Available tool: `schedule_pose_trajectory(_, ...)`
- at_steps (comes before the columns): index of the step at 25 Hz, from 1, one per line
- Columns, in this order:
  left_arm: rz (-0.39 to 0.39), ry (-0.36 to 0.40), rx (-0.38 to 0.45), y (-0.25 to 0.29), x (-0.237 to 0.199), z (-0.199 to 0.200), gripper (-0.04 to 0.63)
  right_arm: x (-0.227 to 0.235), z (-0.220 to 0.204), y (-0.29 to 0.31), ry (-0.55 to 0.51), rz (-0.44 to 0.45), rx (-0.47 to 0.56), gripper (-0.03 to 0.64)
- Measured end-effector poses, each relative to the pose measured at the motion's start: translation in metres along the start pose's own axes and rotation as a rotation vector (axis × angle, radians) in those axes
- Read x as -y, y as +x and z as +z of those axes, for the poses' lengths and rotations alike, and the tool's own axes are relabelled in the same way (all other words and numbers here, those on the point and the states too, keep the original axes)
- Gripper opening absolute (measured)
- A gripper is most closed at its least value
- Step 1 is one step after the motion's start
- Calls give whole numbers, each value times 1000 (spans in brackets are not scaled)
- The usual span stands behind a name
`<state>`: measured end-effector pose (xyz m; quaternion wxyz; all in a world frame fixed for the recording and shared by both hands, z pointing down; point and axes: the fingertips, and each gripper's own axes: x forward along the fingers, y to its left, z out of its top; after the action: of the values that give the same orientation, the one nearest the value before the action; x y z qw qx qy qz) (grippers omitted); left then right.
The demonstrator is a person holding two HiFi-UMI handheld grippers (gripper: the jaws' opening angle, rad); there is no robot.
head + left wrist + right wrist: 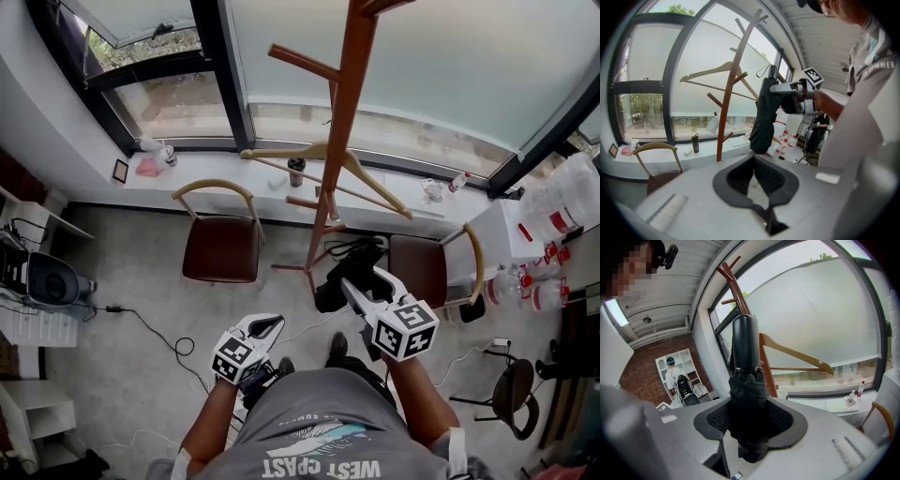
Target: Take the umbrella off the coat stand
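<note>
The folded black umbrella [747, 399] stands upright between the pads of my right gripper [749, 417], its dark round handle [745, 341] on top. In the head view this gripper [364, 281] holds the umbrella [330, 289] low beside the red-brown coat stand [339, 122]. From the left gripper view the umbrella [764, 117] hangs just right of the stand's pole [725, 117]; whether its strap touches a peg I cannot tell. My left gripper [756, 165] is open and holds nothing, and it sits lower left [267, 325] in the head view.
A wooden hanger [323, 155] hangs on the stand. Two brown chairs [220, 246] [433, 267] flank its base below the window sill [216, 183], which carries a dark bottle [296, 172]. Cables cross the floor [150, 328]. Water bottles [525, 281] stand at the right.
</note>
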<state>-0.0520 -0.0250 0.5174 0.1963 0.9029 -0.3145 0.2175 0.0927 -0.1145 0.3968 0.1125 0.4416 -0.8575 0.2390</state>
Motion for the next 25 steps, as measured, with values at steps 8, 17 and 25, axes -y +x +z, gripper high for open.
schedule_pose_trajectory(8, 5, 5, -3, -4, 3, -1, 2, 0, -1, -6, 24, -5, 18, 213)
schedule_pose_trajectory(17, -6, 1, -20, -1, 13, -10, 2, 9, -13, -13, 91, -14, 14, 213)
schedule_pose_trajectory(25, -7, -5, -22, 4, 21, -10, 2, 21, -24, -20, 139, -26, 4, 213)
